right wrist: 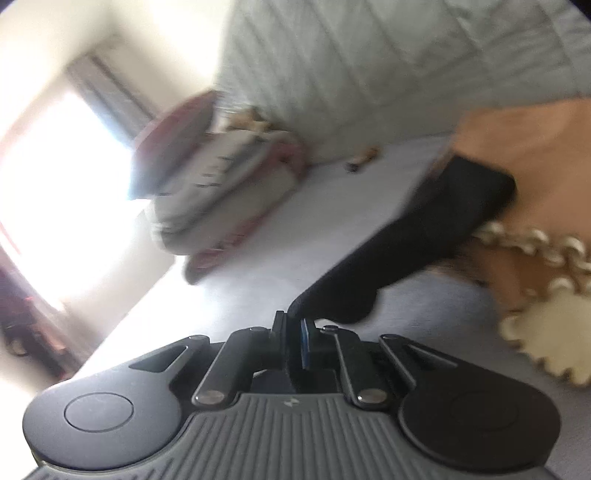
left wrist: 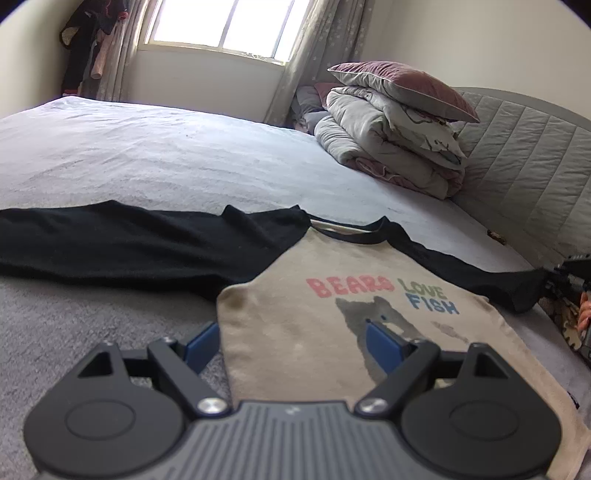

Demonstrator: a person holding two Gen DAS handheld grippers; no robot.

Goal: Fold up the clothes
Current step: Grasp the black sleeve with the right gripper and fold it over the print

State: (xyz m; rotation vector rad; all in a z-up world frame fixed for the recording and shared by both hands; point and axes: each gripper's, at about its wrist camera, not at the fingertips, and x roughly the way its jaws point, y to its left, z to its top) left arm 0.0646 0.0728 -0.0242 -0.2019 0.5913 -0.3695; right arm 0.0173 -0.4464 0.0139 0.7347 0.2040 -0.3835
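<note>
A beige shirt [left wrist: 332,332] with black sleeves and a "BEARS LOVE FISH" bear print lies flat, front up, on the bed. Its left black sleeve [left wrist: 129,243] is spread out to the left. My left gripper [left wrist: 291,341] is open and empty, low over the shirt's left side edge, one blue pad on each side of that edge. My right gripper [right wrist: 293,332] is shut on the right black sleeve [right wrist: 399,240] and holds it lifted and stretched. The right gripper also shows in the left wrist view [left wrist: 569,280] at the sleeve's end. The right wrist view is blurred.
The bed sheet [left wrist: 166,158] stretches far and left. A stack of folded duvets with a maroon pillow [left wrist: 399,122] sits at the far right by the padded headboard [left wrist: 524,155]. A window [left wrist: 229,26] and hanging clothes are behind. A small brown object [left wrist: 496,236] lies near the headboard.
</note>
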